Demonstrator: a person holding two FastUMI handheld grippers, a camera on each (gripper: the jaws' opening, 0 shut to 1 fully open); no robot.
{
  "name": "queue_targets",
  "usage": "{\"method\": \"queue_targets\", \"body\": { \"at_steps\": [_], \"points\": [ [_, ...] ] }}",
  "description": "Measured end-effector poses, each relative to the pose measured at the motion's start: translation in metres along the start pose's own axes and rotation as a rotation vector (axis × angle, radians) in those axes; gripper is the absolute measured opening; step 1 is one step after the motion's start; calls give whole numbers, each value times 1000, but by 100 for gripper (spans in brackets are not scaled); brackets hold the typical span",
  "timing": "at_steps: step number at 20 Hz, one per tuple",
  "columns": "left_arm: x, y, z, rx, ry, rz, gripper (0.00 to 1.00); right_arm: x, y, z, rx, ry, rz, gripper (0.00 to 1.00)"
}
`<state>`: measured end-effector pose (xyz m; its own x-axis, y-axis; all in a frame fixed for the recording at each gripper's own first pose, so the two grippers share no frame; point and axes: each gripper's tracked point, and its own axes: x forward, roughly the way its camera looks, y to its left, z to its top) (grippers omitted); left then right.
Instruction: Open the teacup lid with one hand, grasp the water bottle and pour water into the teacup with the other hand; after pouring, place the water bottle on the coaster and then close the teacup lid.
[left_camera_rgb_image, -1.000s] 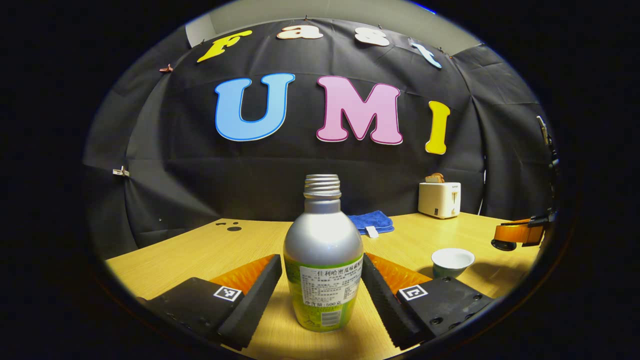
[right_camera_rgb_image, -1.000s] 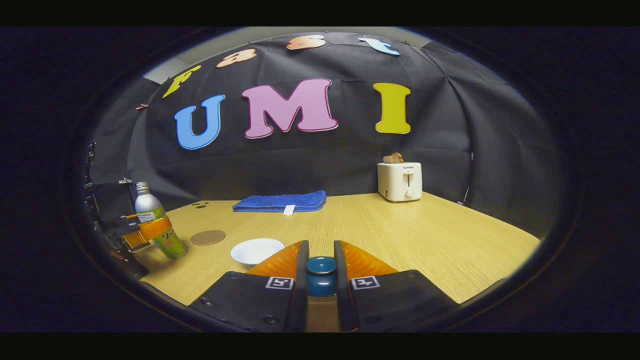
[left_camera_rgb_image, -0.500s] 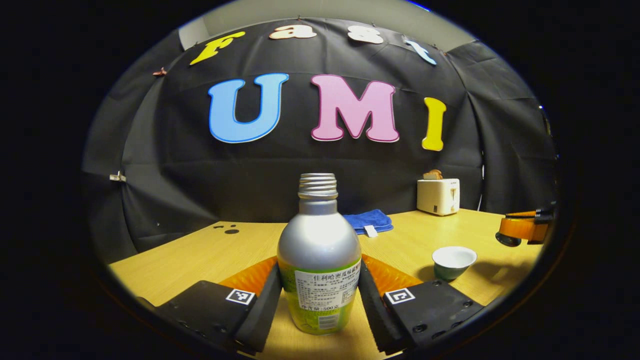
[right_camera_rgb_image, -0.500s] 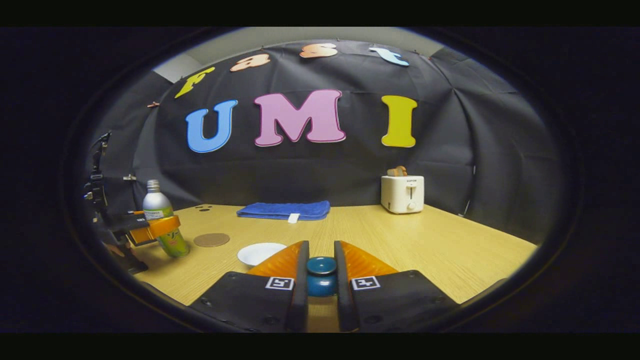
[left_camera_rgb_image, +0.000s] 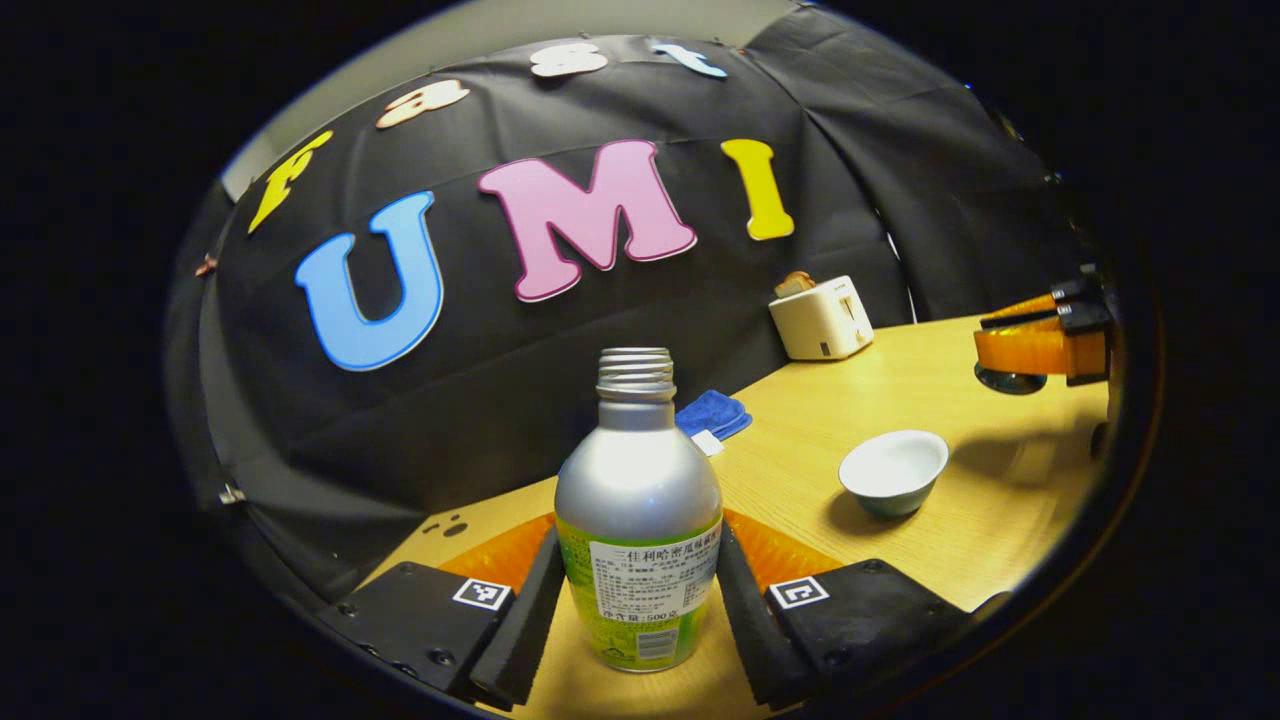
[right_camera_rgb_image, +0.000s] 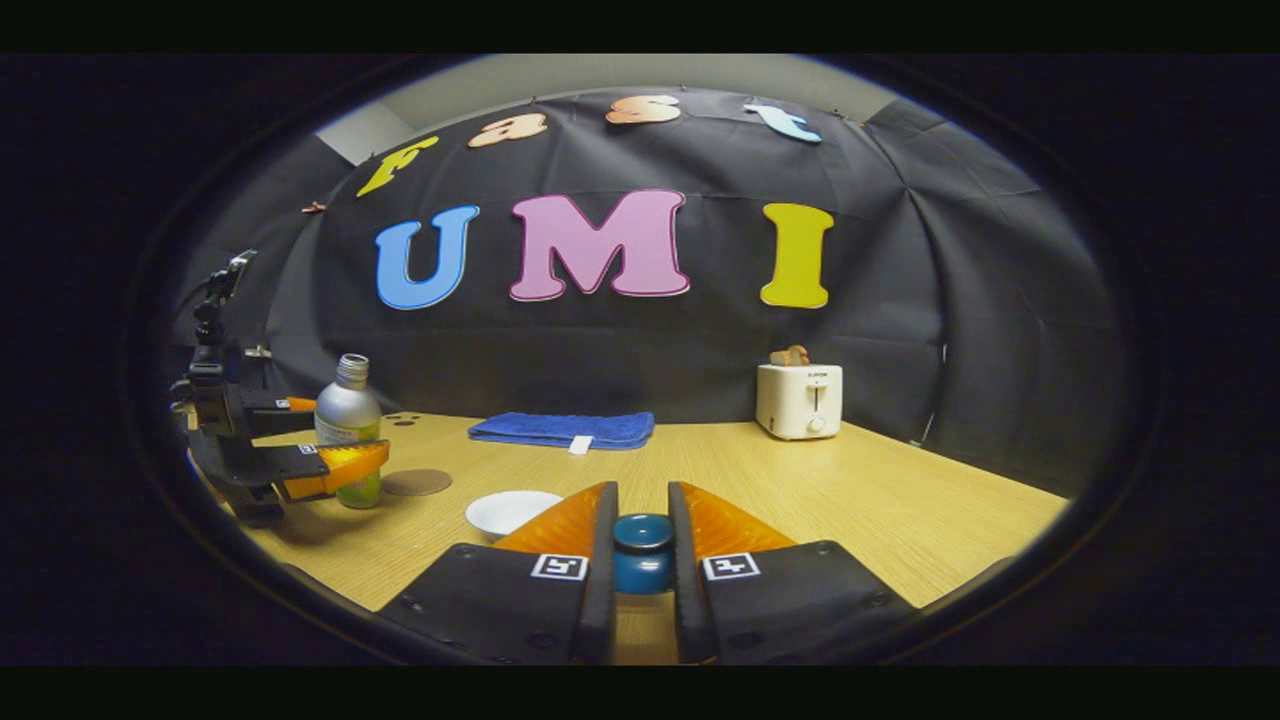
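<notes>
the main risk from here is a spill: the water bottle (left_camera_rgb_image: 638, 520) has no cap on its threaded neck, and the left gripper view is canted, so the bottle looks already tipped toward the teacup (left_camera_rgb_image: 893, 472); if the tilt grows before the mouth is over the cup, water will land on the table (left_camera_rgb_image: 930, 390). a slip is also possible, since the smooth metal body is held only at its lower, labelled part. the left gripper (left_camera_rgb_image: 635, 590) has its jaws closed against both sides of the bottle, and in the right gripper view it (right_camera_rgb_image: 335, 452) appears carried clear of the table, beside the round coaster (right_camera_rgb_image: 417, 482), with the bottle (right_camera_rgb_image: 348, 420) near upright and well apart from the cup (right_camera_rgb_image: 514, 510). the right gripper (right_camera_rgb_image: 642, 560) is held level and low, facing the booth wall, its jaws narrow and clamped on the blue knob of the teacup lid (right_camera_rgb_image: 642, 550); the lid is off and the cup stands open just ahead and to the left of it. a blue towel (right_camera_rgb_image: 562, 429) and a white toaster (right_camera_rgb_image: 798, 399) sit at the back of the table, away from the work.
</notes>
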<state>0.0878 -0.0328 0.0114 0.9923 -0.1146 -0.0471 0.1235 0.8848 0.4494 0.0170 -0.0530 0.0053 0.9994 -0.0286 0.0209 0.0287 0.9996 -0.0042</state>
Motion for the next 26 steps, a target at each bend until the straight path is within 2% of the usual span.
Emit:
{"method": "queue_targets", "body": {
  "at_steps": [1,3,6,8,11,13,15,16,18,19,21,22,26],
  "points": [
    [4,0,4,45,-1,-6,79,1,-3,0,0,0,-4,23],
    [9,0,3,159,15,-15,79,1,-8,0,0,-1,-13,27],
    [19,-13,7,324,27,-75,79,2,-15,0,1,-2,-19,23],
    [26,-19,10,433,28,-97,79,1,-15,0,0,-3,-19,27],
    [30,-32,2,549,49,-150,79,2,-15,0,0,-2,-17,27],
    [33,-37,1,646,56,-178,79,1,-13,0,1,-2,-7,23],
    [32,-44,-3,716,64,-216,79,2,-13,0,1,-2,-2,27],
    [33,-47,-3,746,66,-231,79,1,-13,0,1,-2,-1,23],
    [36,-51,-5,811,77,-252,79,0,-15,0,1,-2,0,23],
    [38,-53,-6,843,83,-262,79,-1,-17,0,1,-2,0,27],
    [39,-54,-9,908,95,-284,79,-1,-20,1,1,-2,1,27],
    [39,-54,-9,944,98,-295,79,-1,-22,0,2,-2,-1,23],
    [43,-60,-9,1093,119,-345,79,-1,-29,1,3,-2,-3,23]
  ]
}}
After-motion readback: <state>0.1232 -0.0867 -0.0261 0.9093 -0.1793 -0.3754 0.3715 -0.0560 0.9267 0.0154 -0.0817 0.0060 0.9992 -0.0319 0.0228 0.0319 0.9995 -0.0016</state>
